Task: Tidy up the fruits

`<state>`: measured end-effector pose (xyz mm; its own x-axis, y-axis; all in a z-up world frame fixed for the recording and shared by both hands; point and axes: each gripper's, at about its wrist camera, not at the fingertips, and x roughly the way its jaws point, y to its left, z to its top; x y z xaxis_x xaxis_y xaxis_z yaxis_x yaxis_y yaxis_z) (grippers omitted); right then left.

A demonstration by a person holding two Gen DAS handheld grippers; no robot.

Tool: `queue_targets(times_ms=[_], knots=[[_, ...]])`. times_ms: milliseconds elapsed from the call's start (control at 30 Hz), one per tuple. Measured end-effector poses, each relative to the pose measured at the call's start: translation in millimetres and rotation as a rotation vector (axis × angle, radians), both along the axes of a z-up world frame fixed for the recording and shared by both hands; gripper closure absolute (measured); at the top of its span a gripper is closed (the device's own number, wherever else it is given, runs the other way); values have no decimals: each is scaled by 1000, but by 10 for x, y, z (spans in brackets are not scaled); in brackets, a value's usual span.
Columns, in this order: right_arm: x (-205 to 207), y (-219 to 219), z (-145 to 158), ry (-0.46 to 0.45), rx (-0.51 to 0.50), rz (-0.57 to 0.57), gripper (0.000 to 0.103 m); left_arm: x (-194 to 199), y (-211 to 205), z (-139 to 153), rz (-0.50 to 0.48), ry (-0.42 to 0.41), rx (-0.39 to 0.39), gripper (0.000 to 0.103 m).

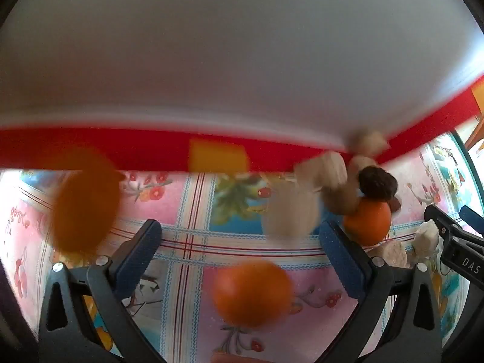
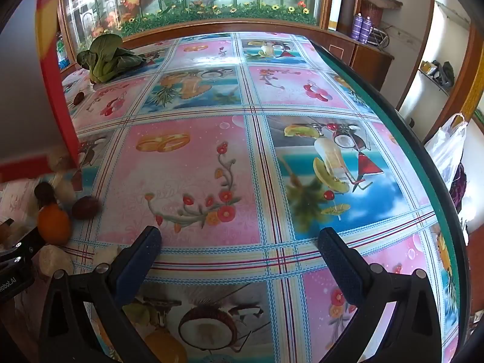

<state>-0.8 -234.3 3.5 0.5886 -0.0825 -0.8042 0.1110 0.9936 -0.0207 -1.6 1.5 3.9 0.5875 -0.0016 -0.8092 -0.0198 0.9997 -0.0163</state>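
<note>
A large white box with a red rim (image 1: pixel 217 154) fills the upper half of the left wrist view, blurred. Below it are a blurred orange (image 1: pixel 86 199) at left, another orange (image 1: pixel 367 222) at right under a dark brown fruit (image 1: pixel 378 183), and pale lumps (image 1: pixel 290 214). A third blurred orange (image 1: pixel 252 293) shows between the fingers of my left gripper (image 1: pixel 239 233), which is open and not touching it. My right gripper (image 2: pixel 239 236) stands open over bare tablecloth. Left of it are an orange (image 2: pixel 53 224), a dark red fruit (image 2: pixel 85 207) and pale lumps (image 2: pixel 56 258).
The fruit-patterned tablecloth (image 2: pixel 196 166) covers the table, and its green edge (image 2: pixel 393 115) runs down the right. A leafy green vegetable (image 2: pixel 109 57) and a small dark fruit (image 2: pixel 78 98) lie at the far left. A white plastic bag (image 2: pixel 447 148) hangs beyond the edge.
</note>
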Motion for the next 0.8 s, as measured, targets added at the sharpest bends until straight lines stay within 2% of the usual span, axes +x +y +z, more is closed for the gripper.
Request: queue_targets(times_ms=[800], knots=[[2, -8, 11, 1, 2, 0, 0, -2, -29, -25, 1, 3, 2, 0]])
